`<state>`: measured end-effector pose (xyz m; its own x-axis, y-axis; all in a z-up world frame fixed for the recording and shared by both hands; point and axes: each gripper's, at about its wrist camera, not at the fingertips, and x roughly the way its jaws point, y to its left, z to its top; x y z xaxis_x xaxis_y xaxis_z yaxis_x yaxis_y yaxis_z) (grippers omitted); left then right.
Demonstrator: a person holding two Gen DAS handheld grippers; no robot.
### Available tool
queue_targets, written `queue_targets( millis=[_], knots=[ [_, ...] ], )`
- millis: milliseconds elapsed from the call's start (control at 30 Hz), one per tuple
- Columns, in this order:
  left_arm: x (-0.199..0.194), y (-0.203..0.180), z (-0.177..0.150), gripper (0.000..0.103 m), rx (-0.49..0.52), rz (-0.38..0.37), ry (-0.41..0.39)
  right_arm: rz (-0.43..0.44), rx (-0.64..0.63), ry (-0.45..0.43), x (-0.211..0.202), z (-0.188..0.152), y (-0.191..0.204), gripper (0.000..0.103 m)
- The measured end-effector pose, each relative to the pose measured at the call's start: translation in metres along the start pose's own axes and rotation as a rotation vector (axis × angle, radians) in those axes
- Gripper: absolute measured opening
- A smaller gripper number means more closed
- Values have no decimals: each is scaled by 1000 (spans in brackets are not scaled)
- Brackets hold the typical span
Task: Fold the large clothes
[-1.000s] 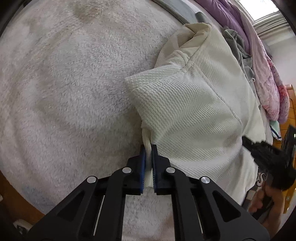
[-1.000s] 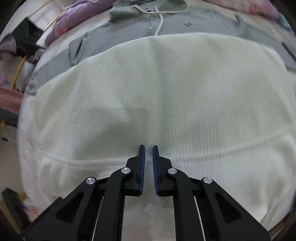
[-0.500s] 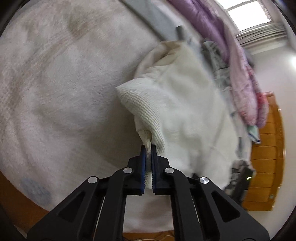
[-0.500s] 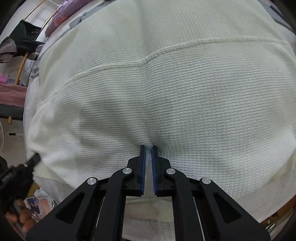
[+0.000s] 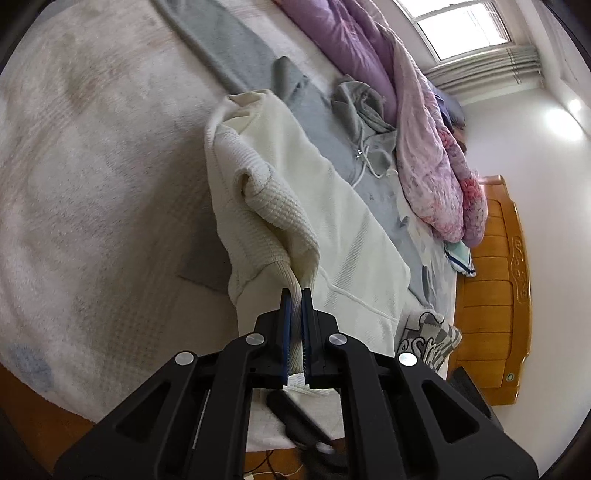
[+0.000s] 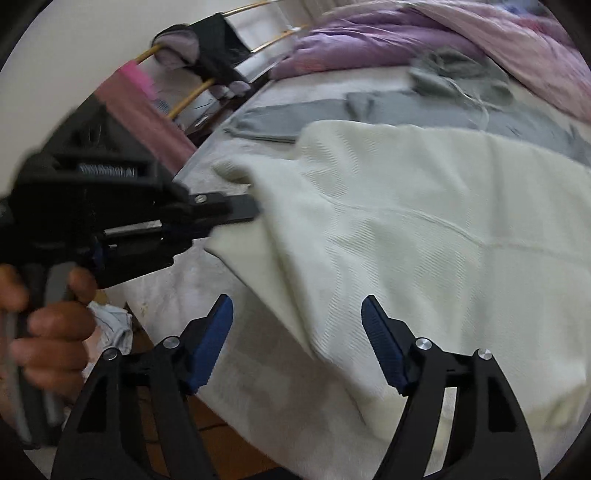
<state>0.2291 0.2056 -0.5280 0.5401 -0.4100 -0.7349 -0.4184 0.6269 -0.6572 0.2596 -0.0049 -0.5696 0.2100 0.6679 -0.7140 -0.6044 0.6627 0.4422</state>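
Meanwhile the left tongs pinch the ribbed cuff of the cream waffle-knit sweater lying on the bed; the right tongs are spreading apart, empty.

Purple duvet, wood headboard, window.

I'm seeing a cream waffle-knit sweater lying on a fuzzy fleece blanket, glossy varnished wooden headboard shining beyond, gripper's pads showing ribbed blue rubber.
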Motion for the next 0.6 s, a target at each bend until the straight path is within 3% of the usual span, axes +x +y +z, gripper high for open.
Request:
queue_targets(
  millis=[133, 200, 267, 300, 333, 500, 600],
  knots=[
    [5, -11, -3, 4, 41, 33, 1, -48, 3, -23, 23, 10, 0, 69],
    [5, -13, -5, 4, 53, 41, -2, -32, 31, -38, 25, 16, -7, 66],
    [7, -20, -6, 4, 73, 58, -6, -11, 34, -47, 29, 24, -5, 46],
    [9, -25, -7, 4, 93, 69, -10, 7, 47, -48, 29, 24, -3, 28],
    [9, -28, -7, 4, 106, 80, -15, -1, 64, -48, 27, 26, -3, 19],
    [11, -47, -11, 7, 155, 100, -22, 143, 282, -84, 14, 26, -36, 13],
    [17, -63, -19, 7, 224, 160, -27, 188, 324, -80, 9, 24, -42, 13]
  ],
)
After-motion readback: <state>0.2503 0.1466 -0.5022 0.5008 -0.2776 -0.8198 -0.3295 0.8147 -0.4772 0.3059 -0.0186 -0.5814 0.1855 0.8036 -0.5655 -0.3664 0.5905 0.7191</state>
